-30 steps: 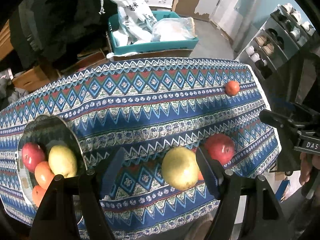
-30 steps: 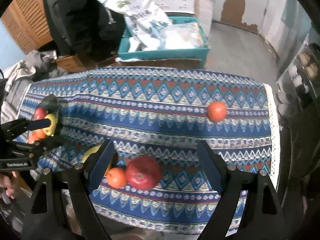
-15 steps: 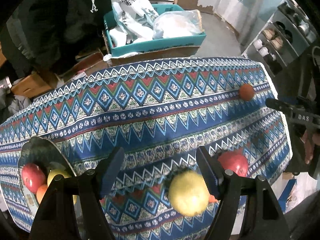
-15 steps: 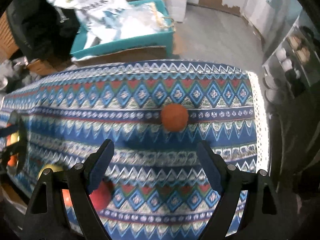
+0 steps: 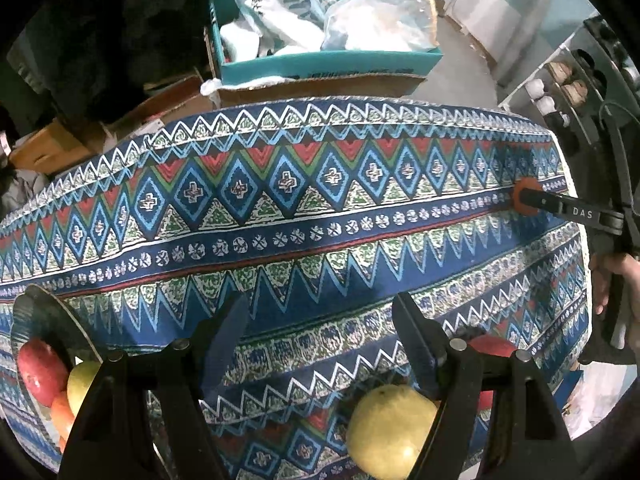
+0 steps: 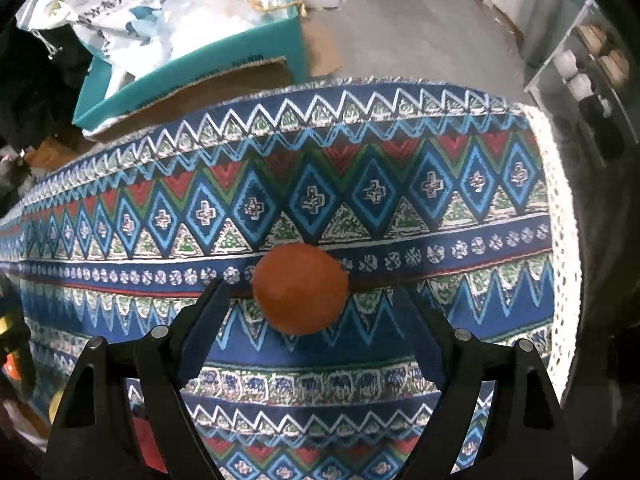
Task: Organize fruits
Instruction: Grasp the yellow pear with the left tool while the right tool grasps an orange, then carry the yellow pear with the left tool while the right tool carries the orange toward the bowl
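An orange tangerine lies on the patterned tablecloth, just ahead of and between the tips of my open right gripper. In the left wrist view the same tangerine sits at the far right, partly behind a right finger. My left gripper is open and empty above the cloth. A yellow pear lies under its right finger, with a red apple behind it. A dark plate at the left holds a red apple, a yellow pear and an orange fruit.
A teal box with white bags stands on cardboard beyond the table's far edge. A shelf with small jars stands at the right. The table's right edge with a white fringe is near the tangerine.
My right gripper has moved forward to the tangerine, which now lies between its fingertips. My left gripper has drifted forward and up, so the pear and apple sit lower in its view.
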